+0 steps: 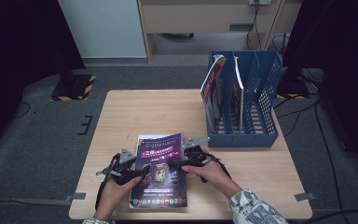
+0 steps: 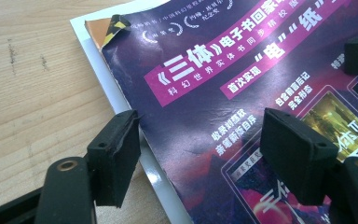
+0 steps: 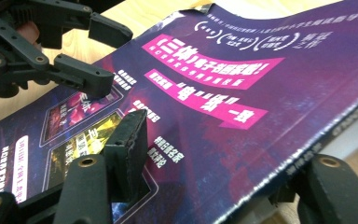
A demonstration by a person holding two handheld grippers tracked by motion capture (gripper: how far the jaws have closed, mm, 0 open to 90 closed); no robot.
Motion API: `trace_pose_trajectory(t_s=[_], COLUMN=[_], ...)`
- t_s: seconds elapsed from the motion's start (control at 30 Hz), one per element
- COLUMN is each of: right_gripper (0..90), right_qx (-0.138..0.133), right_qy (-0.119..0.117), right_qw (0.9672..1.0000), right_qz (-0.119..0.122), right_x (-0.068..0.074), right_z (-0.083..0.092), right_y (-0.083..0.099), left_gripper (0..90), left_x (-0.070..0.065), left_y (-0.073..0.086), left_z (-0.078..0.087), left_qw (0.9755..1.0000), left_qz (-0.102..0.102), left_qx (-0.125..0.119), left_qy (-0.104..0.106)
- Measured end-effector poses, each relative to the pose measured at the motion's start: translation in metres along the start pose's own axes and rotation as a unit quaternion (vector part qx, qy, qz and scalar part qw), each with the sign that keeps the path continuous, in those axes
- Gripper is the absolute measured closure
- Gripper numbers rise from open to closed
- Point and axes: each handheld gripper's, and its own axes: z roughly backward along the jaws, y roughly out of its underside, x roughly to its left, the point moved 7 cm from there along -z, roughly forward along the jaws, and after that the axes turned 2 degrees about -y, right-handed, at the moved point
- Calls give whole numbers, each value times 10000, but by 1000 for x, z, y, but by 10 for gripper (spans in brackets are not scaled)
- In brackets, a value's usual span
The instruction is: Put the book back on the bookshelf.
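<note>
The purple magazine (image 1: 161,170) lies flat on the wooden table (image 1: 121,116), near the edge closest to me, well apart from the blue file rack (image 1: 261,102) at the far right. Its long axis runs away from me.

My left gripper (image 2: 200,140) straddles the magazine's left edge, jaws partly open, one outside on the table, one over the cover, pinching nothing.

My right gripper (image 3: 223,163) brackets the right edge, which rises off the table. I cannot tell if it pinches.

Magazine (image 1: 161,170): purple cover, magenta banners, white lettering. File rack (image 1: 251,100): blue, perforated. Table (image 1: 135,112): light wood grain. Both grippers: black jaws.
</note>
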Motion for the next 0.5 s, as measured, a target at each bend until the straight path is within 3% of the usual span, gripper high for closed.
trace_pose_trajectory(t_s=[0.23, 0.33, 0.5], right_gripper=[419, 366, 306], right_qx=[142, 216, 362], right_qy=[-99, -263, -249], right_qw=[9998, 9990, 9988], right_qz=[-56, -276, -232], right_x=[1, 2, 5], right_z=[-1, -2, -3], right_y=[-2, -4, -5], left_gripper=[285, 285, 284], left_x=[0, 0, 0], left_y=[0, 0, 0], left_z=[0, 0, 0], left_qw=[10000, 10000, 10000], left_qz=[-7, -19, -19], left_qx=[-8, -8, -1], left_qy=[-3, -9, 0])
